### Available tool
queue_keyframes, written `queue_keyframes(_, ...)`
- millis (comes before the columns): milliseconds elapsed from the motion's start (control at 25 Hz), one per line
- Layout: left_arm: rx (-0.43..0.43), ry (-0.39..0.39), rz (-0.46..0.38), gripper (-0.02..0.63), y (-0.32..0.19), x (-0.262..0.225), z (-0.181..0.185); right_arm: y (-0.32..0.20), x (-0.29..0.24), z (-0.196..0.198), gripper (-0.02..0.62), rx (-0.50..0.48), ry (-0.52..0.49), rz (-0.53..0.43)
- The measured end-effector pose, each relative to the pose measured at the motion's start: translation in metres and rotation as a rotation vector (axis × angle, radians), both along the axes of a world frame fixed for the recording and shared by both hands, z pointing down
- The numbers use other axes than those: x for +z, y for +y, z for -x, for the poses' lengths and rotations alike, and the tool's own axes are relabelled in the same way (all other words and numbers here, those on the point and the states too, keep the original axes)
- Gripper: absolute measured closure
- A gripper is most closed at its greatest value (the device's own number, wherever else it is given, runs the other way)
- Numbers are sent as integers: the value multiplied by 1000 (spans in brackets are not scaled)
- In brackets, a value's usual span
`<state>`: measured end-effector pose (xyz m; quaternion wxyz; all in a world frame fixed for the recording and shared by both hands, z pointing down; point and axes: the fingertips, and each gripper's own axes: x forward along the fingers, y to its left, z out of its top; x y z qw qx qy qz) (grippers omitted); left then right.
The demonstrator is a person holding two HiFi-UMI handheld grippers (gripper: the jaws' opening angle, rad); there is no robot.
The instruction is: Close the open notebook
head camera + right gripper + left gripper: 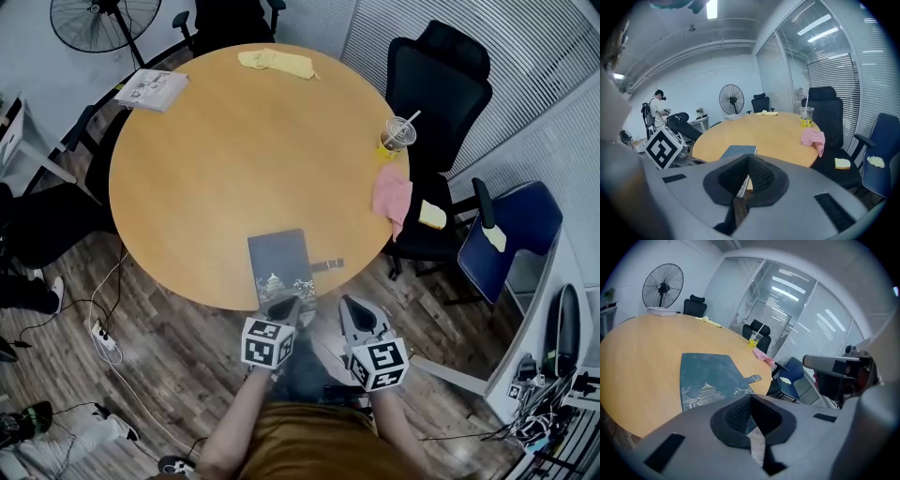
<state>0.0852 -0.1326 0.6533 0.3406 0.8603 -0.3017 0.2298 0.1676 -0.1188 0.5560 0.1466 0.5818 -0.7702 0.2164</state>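
A dark notebook [279, 262] with a pale pagoda drawing lies closed and flat on the round wooden table [206, 169], near its front edge. Its strap [327, 265] sticks out to the right. In the left gripper view the notebook [708, 376] fills the table just ahead of the jaws. My left gripper [286, 305] is shut on nothing, at the notebook's near edge. My right gripper [354, 311] is also shut and empty, just off the table's rim to the right. The right gripper view shows the notebook [738, 151] ahead and slightly left of the jaws.
A drink cup with a straw [396, 137] and a pink cloth [392, 197] are at the table's right edge. A yellow cloth [277, 62] and a stack of booklets [152, 89] lie at the far side. A black chair [436, 84] and a blue chair [511, 234] stand to the right.
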Motion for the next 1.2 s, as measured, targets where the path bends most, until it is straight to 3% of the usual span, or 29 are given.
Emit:
queue_keyframes(200,-81,121,14,583,0,-26,17,6,-11,5,583,11,-15,-33)
queue_keyframes(520,-144,124,-154,583,-1,-76,58,18,-46,20,583,47,0,-139)
queue_keyframes(920,-175,167,-331,583,12,-152,90,34,-94,54,583,21,-42,-243)
queue_keyframes(1200,-240,194,-445,583,22,-196,114,52,-118,61,583,16,-35,-303)
